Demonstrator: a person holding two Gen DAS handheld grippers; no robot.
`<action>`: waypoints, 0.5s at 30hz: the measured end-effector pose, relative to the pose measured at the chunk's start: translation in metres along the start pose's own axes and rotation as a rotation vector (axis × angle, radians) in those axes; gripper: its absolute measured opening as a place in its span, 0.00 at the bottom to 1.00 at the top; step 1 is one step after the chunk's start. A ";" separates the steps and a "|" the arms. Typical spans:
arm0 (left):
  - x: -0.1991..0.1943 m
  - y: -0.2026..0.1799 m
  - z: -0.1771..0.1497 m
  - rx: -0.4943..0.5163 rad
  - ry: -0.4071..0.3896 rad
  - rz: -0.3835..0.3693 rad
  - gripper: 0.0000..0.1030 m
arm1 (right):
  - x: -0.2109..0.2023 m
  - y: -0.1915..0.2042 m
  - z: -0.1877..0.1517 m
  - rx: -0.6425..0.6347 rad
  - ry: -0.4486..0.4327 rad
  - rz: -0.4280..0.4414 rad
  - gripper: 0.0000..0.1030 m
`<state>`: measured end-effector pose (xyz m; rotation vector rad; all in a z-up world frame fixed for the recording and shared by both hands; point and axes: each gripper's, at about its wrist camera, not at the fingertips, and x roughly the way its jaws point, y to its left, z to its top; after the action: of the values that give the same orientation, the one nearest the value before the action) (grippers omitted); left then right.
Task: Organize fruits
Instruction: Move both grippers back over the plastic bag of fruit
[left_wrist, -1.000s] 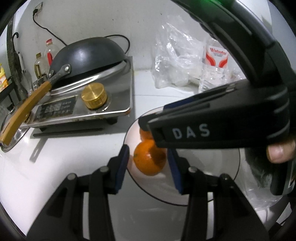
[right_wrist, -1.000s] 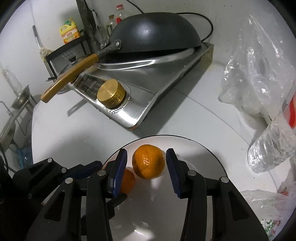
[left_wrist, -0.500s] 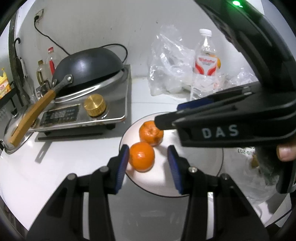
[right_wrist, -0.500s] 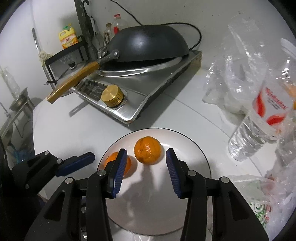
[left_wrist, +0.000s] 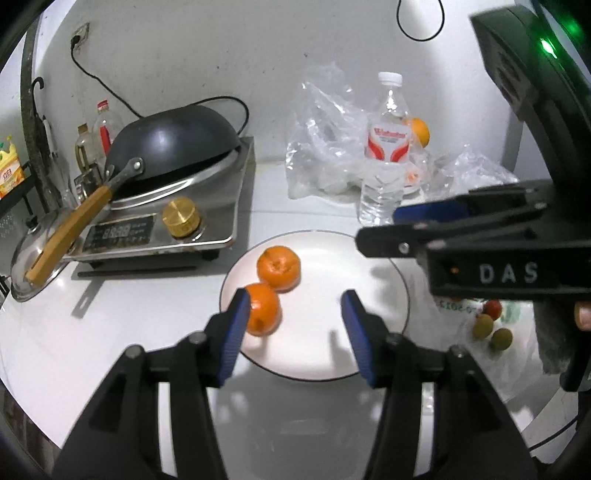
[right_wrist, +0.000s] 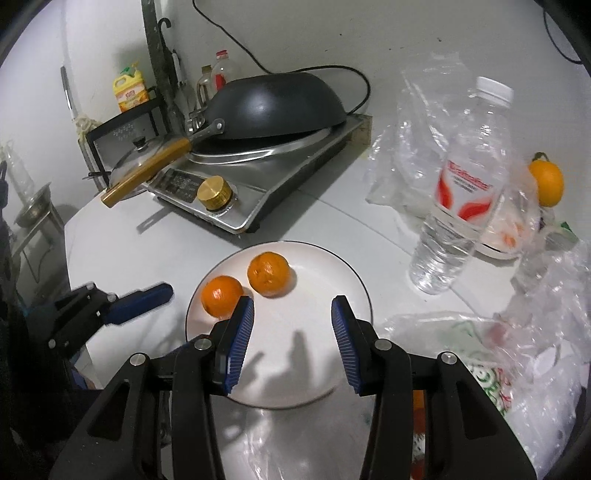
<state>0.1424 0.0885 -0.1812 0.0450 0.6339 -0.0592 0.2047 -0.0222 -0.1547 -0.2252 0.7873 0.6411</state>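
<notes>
White tabletop (right_wrist: 147, 251) carries your plate (right_wrist: 325, 369), just ahead of both tongs. Your left tongs (left_wrist: 293, 332) and right tongs (right_wrist: 292, 336) gape wide, gripping nothing. Two oranges touch on the plate: one (left_wrist: 263, 308) by your left tongs' left tip, the other (left_wrist: 279, 268) farther ahead.

Two mandarins (left_wrist: 278, 268) (left_wrist: 263, 309), one plate (left_wrist: 369, 254), one bottle (left_wrist: 384, 162).

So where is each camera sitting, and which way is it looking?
Left wrist: sits behind the left tongs, open, looking forward over the plate toward the stove; the right tongs and a fingertip show.
Right wrist: sits behind the right tongs, open, looking over the plate toward the stove and bottle; the left tongs show.
Both share the plate's two oranges.
</notes>
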 end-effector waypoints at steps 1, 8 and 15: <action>-0.001 -0.002 0.001 0.003 -0.002 0.000 0.51 | -0.003 -0.001 -0.002 0.002 -0.001 -0.001 0.45; -0.007 -0.020 0.002 0.030 -0.004 0.001 0.51 | -0.021 -0.014 -0.019 0.010 -0.011 -0.021 0.45; -0.010 -0.033 0.005 0.055 -0.007 0.008 0.51 | -0.035 -0.028 -0.031 0.030 -0.029 -0.029 0.45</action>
<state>0.1347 0.0554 -0.1717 0.1009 0.6250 -0.0688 0.1853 -0.0730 -0.1524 -0.1990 0.7644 0.6036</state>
